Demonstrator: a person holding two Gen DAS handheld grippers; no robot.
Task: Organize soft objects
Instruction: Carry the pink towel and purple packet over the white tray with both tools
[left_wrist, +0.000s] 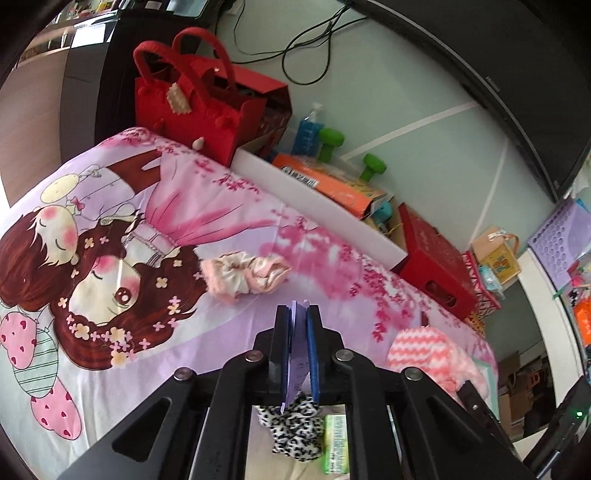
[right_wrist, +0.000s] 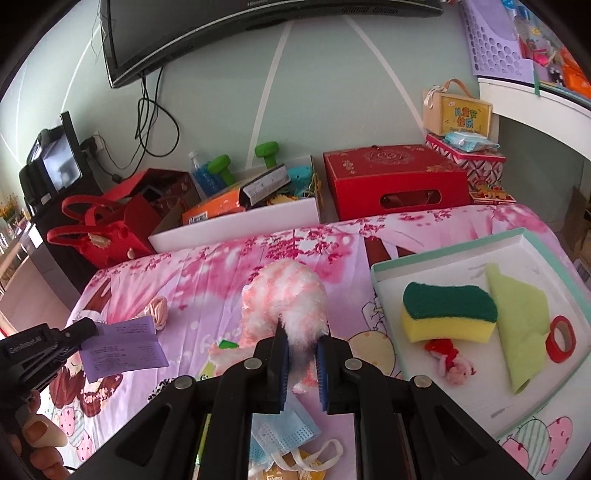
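**Inspector:** Containers first.

**Assistant:** White tray (right_wrist: 532, 254) with a mint rim at the right of the bed (right_wrist: 332, 236) — it holds a yellow-green sponge (right_wrist: 448, 308), a green cloth (right_wrist: 521, 325), a red tape roll (right_wrist: 561, 338) and a small red-pink plush (right_wrist: 452, 360). A white box (right_wrist: 236, 225) behind the bed holds an orange carton (right_wrist: 214, 210).

**Inspector:** Writing?

**Assistant:** Print on the purple paper slip (right_wrist: 122, 347) is too small to read.

**Inspector:** Jaws?

**Assistant:** Left gripper (left_wrist: 298, 317) — jaws pinched tight on that slip. Right gripper (right_wrist: 301, 341) — jaws closed on the fluffy pink-white sock (right_wrist: 284, 295), above mid-bed. A pink scrunchie (left_wrist: 243, 271) lies alone, with open sheet around it.
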